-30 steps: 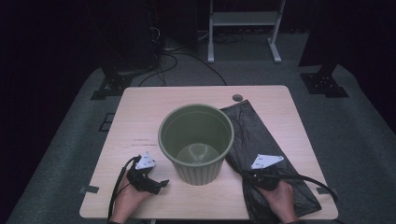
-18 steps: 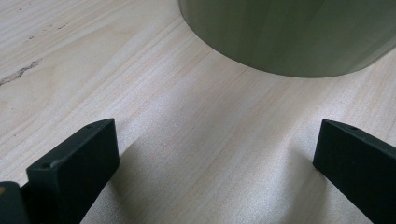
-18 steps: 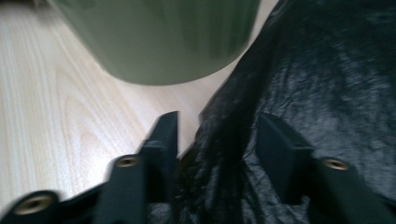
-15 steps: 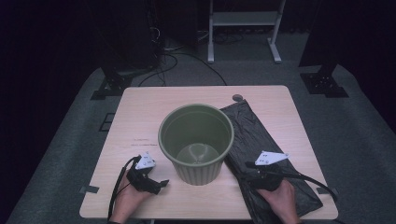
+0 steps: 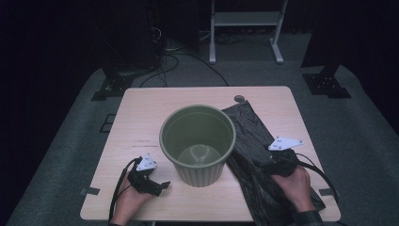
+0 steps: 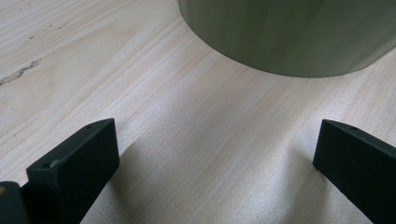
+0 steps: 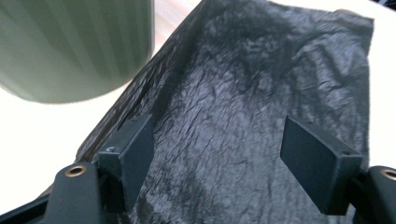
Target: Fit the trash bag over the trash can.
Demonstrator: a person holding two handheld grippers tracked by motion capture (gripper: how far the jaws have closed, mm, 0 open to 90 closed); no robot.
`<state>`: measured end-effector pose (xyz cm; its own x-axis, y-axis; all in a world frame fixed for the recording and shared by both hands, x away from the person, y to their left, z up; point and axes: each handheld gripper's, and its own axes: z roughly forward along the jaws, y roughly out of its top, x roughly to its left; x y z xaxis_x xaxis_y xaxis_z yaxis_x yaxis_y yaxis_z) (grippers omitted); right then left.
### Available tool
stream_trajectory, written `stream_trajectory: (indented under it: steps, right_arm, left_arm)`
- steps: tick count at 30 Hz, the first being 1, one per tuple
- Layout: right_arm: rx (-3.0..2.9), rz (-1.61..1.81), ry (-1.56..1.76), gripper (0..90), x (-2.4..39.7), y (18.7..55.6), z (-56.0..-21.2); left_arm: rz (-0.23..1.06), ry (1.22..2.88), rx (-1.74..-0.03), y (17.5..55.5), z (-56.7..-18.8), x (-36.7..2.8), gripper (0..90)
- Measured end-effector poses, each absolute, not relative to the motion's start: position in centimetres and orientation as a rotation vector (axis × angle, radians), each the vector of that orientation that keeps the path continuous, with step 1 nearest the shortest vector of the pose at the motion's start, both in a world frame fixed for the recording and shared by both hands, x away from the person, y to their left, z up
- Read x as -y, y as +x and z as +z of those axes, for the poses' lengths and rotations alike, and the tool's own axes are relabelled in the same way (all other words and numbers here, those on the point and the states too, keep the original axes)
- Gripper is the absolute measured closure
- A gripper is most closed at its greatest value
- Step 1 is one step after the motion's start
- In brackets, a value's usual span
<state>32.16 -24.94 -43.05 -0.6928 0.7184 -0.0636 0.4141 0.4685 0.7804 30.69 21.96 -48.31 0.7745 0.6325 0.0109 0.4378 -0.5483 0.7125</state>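
left gripper (image 6: 215, 172): jaws wide apart, nothing between; green bin (image 6: 289, 32): just beyond, far right; wooden table (image 6: 116, 84): bare beneath

My high cam sits above the near edge, looking fwd and down over the whole table (image 5: 141, 101) and the floor beyond. Left gripper cam rides low, close to the wood, facing the green bin's (image 6: 299, 37) base. Right gripper cam hangs just above the black bag (image 7: 261, 102), bin wall at its upper left. All three views share the bin; high and right cams also share the bag.
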Motion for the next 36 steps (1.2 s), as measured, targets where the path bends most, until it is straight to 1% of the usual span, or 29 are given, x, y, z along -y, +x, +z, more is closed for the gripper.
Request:
stream_trajectory:
  steps: [6,12,14,21,31,36]
  right_arm:
    - [-2.310,1.127,0.948,23.6,25.5,32.6,-41.6]
    - [-2.293,1.076,1.003,23.5,26.5,34.0,-42.0]
    - [-2.291,1.039,1.046,23.6,27.3,35.1,-42.8]
    - [-2.293,0.985,1.147,23.9,29.1,36.8,-45.0]
    - [-2.308,0.982,1.256,24.2,30.6,37.7,-47.2]
    - [-2.334,0.979,1.253,23.5,30.2,37.6,-47.8]
  left_arm:
    - [0.346,2.239,-0.793,30.7,-48.3,-22.0,0.0]
    - [0.346,2.239,-0.793,30.7,-48.3,-22.0,0.0]
    - [0.346,2.239,-0.793,30.7,-48.3,-22.0,0.0]
    - [0.346,2.239,-0.793,30.7,-48.3,-22.0,0.0]
    - [0.346,2.239,-0.793,30.7,-48.3,-22.0,0.0]
    - [0.346,2.239,-0.793,30.7,-48.3,-22.0,0.0]
